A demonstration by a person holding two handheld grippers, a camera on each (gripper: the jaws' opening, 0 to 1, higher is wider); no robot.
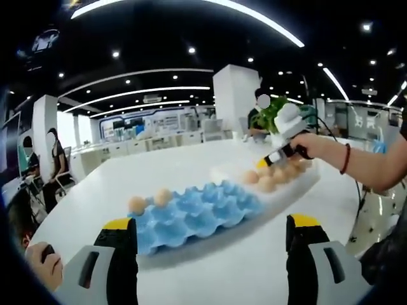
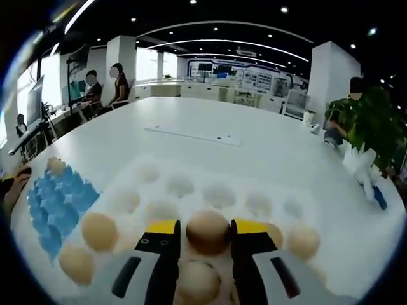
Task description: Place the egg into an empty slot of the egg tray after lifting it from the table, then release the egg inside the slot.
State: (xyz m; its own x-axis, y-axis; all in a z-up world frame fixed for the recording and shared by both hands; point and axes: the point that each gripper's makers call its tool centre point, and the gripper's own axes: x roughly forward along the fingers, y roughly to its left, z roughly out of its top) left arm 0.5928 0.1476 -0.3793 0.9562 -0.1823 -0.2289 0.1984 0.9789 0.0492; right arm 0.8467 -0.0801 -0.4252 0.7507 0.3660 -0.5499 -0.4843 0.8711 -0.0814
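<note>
**Egg gripped at white tray — blue tray slot not yet reached**

Right gripper (image 2: 196,236), yellow-tipped black jaws, clamped on a brown egg (image 2: 207,232) — egg pinched between both tips, seated at or just above a dimple of the white moulded egg holder (image 2: 219,190). Cannot tell if lifted clear yet. More brown eggs round it in the white holder: one just below between the jaws, one to the left, one to the right, one lower left near the rim.

In left gripper view, right gripper (image 1: 275,157) seen from afar w/ a hand (image 1: 311,145) on it, tip down among the eggs at the white holder (image 1: 305,184).

Left gripper (image 1: 210,232): jaws wide apart, nothing between them, hovering near the front edge of the blue pulp egg tray (image 1: 203,213). Blue tray lies just beside the white holder on the white table (image 1: 159,171). Two eggs (image 1: 149,200) already in slots at its far left end; remaining slots look empty.

Progress, as judged: grasp done, approx. early stage. Left to do — lift egg, carry across to blue tray, lower into an empty slot, open jaws. Plenty of free slots, so choice of target looks easy.
</note>
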